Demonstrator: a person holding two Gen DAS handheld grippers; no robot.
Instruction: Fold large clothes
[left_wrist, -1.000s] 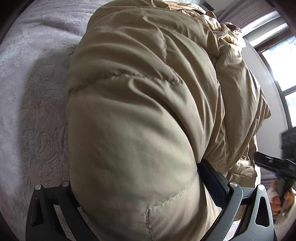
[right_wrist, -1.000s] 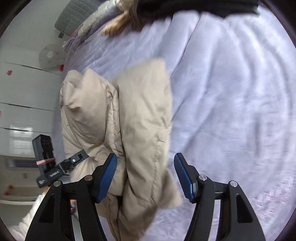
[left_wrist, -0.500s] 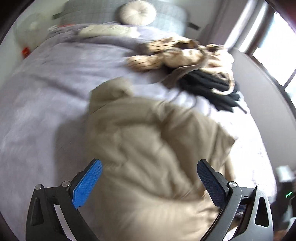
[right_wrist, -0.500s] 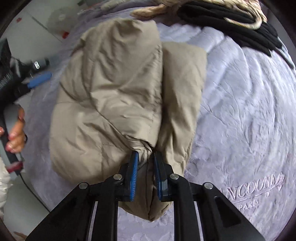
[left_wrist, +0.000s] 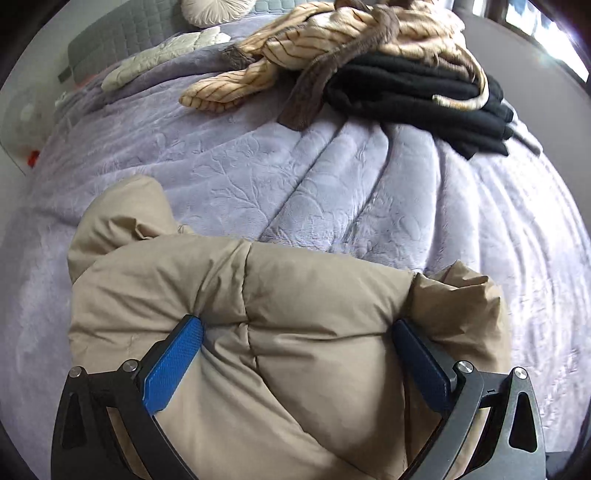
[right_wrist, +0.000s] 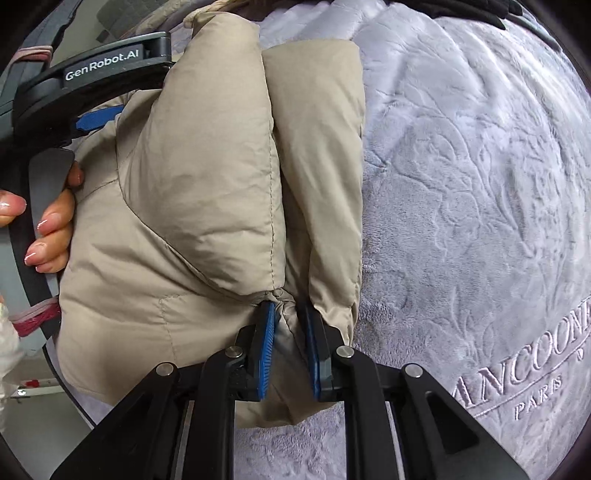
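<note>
A beige puffer jacket lies folded into a thick bundle on a lilac bedspread. My left gripper is wide open, its blue pads pressed against either side of the bundle's near end. In the right wrist view the same jacket fills the left half. My right gripper is shut on a pinch of the jacket's near edge, where two folded rolls meet. The left gripper's body and the person's hand show at the jacket's far left side.
A black garment and a tan striped fur coat lie piled at the bed's far side. A grey headboard and pale cushions stand far left. Embroidered lettering marks the bedspread right of my right gripper.
The left gripper pulled back from deep under the jacket, then moved in around the bundle's end. The right gripper closed on the jacket's edge and holds it. The jacket has settled on the bed.
</note>
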